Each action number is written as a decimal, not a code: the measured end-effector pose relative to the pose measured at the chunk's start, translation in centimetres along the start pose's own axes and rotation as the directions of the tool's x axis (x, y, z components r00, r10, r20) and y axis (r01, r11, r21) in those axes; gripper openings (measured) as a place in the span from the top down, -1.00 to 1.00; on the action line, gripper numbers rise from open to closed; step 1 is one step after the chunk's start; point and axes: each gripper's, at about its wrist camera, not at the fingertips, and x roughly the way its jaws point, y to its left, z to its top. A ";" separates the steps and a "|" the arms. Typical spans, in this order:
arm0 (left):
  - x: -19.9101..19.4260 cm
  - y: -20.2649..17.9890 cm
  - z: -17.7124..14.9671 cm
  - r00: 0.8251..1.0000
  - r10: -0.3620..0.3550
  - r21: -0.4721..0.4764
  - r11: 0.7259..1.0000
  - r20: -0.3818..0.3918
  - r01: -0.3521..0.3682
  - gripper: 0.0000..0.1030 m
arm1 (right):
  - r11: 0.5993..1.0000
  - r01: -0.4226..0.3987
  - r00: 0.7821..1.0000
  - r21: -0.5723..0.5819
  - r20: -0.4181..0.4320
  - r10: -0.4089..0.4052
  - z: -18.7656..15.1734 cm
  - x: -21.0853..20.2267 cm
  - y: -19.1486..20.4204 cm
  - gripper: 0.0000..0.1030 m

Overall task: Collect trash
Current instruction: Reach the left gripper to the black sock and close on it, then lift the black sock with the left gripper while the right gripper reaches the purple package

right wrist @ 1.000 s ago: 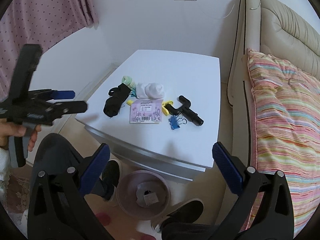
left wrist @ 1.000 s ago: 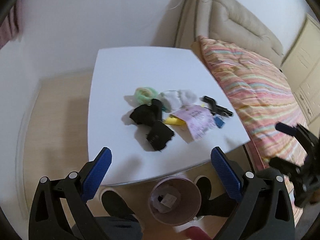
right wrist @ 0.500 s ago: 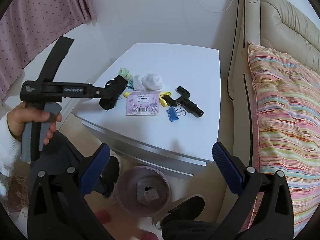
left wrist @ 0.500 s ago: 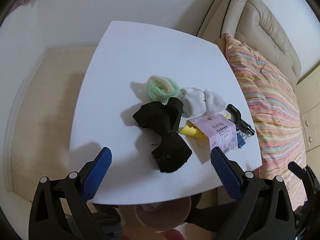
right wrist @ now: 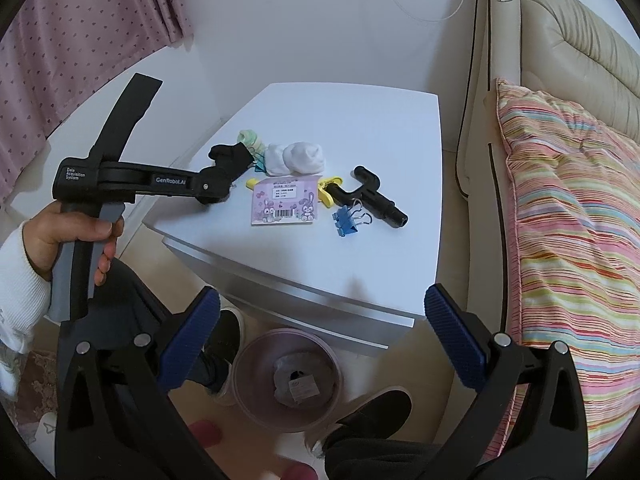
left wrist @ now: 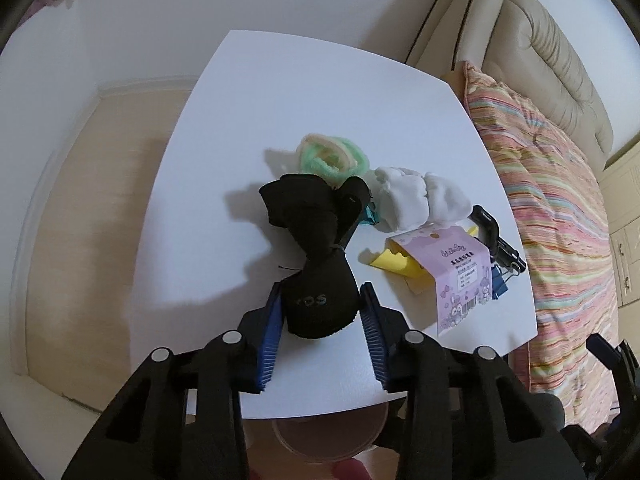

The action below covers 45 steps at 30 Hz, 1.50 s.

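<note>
A black sock (left wrist: pixel 316 236) lies on the white table (left wrist: pixel 280 92) among a green hair tie (left wrist: pixel 332 158), a white sock (left wrist: pixel 420 196), a pink card (left wrist: pixel 456 272), a yellow piece (left wrist: pixel 394 258), a blue binder clip (left wrist: pixel 500 284) and a black pipe fitting (left wrist: pixel 492 232). My left gripper (left wrist: pixel 322 320) has its blue pads on both sides of the black sock's near end, closed on it. It also shows in the right wrist view (right wrist: pixel 212 190). My right gripper (right wrist: pixel 320 332) is open and empty, off the table's near edge above a pink bin (right wrist: pixel 286 378).
The bin (left wrist: pixel 332 436) sits on the floor under the table's near edge and holds some trash. A bed with a striped quilt (right wrist: pixel 568 232) stands right of the table. A pink curtain (right wrist: pixel 72 40) hangs at the left. The person's feet are by the bin.
My left gripper moved forward and down over the table and closed from wide open onto the black sock's near end. My right gripper stayed almost still and open.
</note>
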 end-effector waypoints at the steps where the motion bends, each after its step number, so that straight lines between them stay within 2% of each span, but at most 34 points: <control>1: 0.0 0.1 -0.1 1.000 -0.001 0.005 1.000 0.000 0.001 0.40 | 1.000 0.000 1.000 0.001 0.001 0.000 0.0 0.0 0.0 -0.94; 8: -0.9 -0.1 -0.5 1.000 0.008 0.070 0.997 0.028 -0.010 0.63 | 1.000 -0.006 1.000 0.002 -0.003 0.006 0.1 0.3 0.1 -0.94; 16: -3.1 -0.5 -1.4 0.996 0.023 0.165 0.986 0.090 -0.038 0.66 | 1.000 -0.012 1.000 -0.008 -0.005 0.012 1.0 0.6 0.4 -0.94; 23: -5.5 -1.3 -2.3 0.988 0.033 0.258 0.963 0.153 -0.072 0.66 | 0.999 -0.020 1.000 -0.040 -0.017 0.020 3.1 1.5 1.4 -0.94; 33: -7.0 -0.9 -3.4 0.983 0.010 0.280 0.958 0.181 -0.061 0.66 | 0.997 -0.029 0.996 -0.071 -0.091 0.022 6.4 5.6 3.5 -0.94; 45: -6.8 0.8 -4.3 0.983 0.004 0.277 0.959 0.182 -0.055 0.66 | 0.996 0.003 0.984 -0.084 -0.178 -0.018 7.2 10.5 4.6 -0.93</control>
